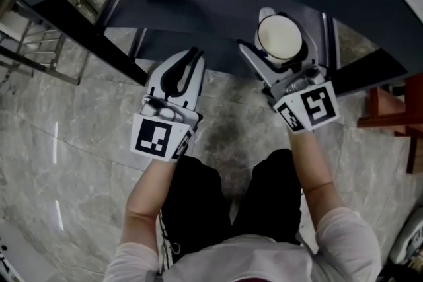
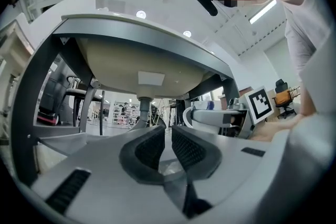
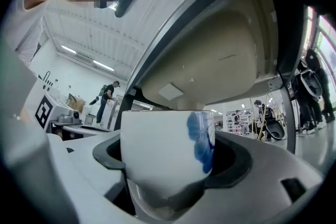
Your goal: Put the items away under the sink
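A white cup (image 1: 279, 37) with a blue mark (image 3: 202, 139) sits between the jaws of my right gripper (image 1: 277, 44), which is shut on its sides. It hangs over the dark grey shelf (image 1: 218, 13) below the sink's white rim. In the right gripper view the cup (image 3: 163, 149) fills the gap of the right gripper (image 3: 170, 168), with the pale underside of the sink basin (image 3: 210, 71) above it. My left gripper (image 1: 193, 56) is at the shelf's front edge, left of the cup. Its jaws are shut with nothing between them (image 2: 168, 136). The basin (image 2: 142, 68) and drain pipe (image 2: 144, 110) lie ahead.
Dark frame legs (image 1: 86, 36) hold the sink and slant down at left and right (image 1: 360, 72). A metal rack (image 1: 30, 49) stands at far left, a red stool (image 1: 390, 109) at far right. Marble floor tiles (image 1: 79, 142) spread below; my knees are at the bottom.
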